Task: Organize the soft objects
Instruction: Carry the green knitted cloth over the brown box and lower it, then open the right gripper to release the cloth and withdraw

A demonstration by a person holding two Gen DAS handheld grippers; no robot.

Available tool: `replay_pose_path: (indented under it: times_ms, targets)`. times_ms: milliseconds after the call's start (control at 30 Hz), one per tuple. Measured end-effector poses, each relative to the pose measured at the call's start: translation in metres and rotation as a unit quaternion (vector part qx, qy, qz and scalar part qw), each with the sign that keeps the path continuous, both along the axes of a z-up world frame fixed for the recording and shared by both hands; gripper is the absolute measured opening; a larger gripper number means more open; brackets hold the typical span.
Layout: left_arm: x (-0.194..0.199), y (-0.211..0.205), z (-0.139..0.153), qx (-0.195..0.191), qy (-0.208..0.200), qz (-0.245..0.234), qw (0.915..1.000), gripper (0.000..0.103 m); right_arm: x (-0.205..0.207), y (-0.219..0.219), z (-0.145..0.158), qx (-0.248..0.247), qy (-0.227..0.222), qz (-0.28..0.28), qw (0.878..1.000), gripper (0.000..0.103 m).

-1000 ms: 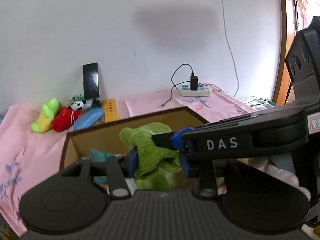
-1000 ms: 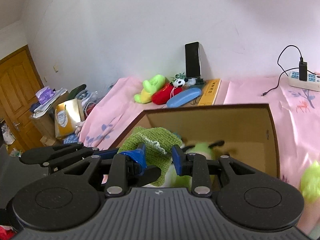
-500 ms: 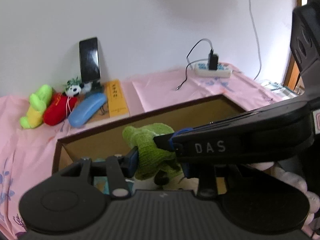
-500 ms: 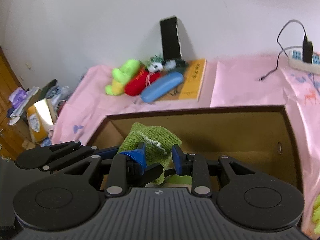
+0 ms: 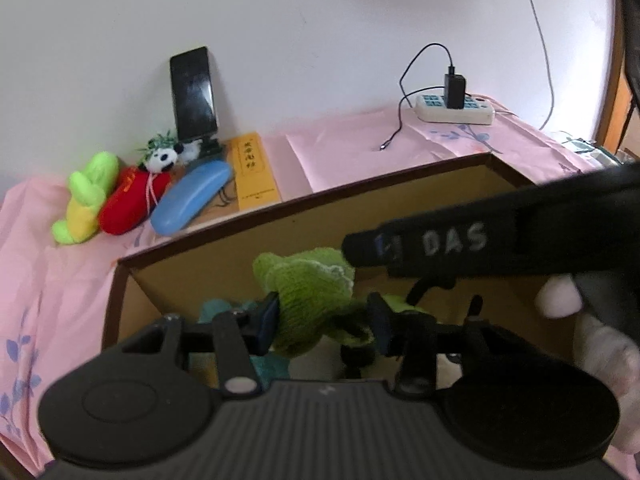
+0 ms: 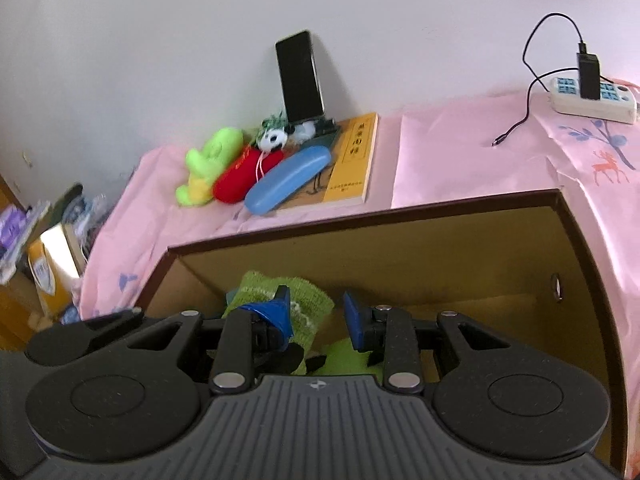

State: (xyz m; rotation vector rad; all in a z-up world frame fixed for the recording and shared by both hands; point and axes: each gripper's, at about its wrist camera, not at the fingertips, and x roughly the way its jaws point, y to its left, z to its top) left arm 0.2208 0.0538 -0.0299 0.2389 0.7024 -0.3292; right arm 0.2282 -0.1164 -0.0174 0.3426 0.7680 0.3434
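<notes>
The left gripper was opening around the green knit piece inside the cardboard box; the right gripper's hold was unclear, so the knit could snag and lift out.

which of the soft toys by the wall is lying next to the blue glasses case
The red plush toy: it lies right against the blue glasses case. The lime-green plush sits on its far side, and the small panda is perched behind, near the phone.

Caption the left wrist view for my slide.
Left claw opening around green knitted cloth above brown cardboard box.
</notes>
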Motion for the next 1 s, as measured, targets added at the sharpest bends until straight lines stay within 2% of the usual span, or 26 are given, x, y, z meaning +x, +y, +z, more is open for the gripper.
replay_pose_path:
  times_ms: [133,367,600,1000]
  targets:
    - [0.003,0.0,-0.002,0.009,0.006,0.017,0.9998,0.056,-0.002,-0.004,0.001,0.01,-0.011,-0.012,1.0,0.012]
    - [0.007,0.0,-0.004,0.02,0.015,0.032,0.9992,0.061,0.0,0.002,0.002,-0.009,-0.029,-0.021,0.999,0.012]
    - [0.009,-0.004,-0.006,0.038,0.017,0.043,0.9982,0.061,0.0,0.001,0.001,-0.014,-0.031,-0.038,0.999,0.012]
    - [0.007,-0.005,-0.005,0.042,0.009,0.046,0.998,0.061,-0.003,0.007,0.003,-0.052,-0.048,-0.063,0.995,0.012]
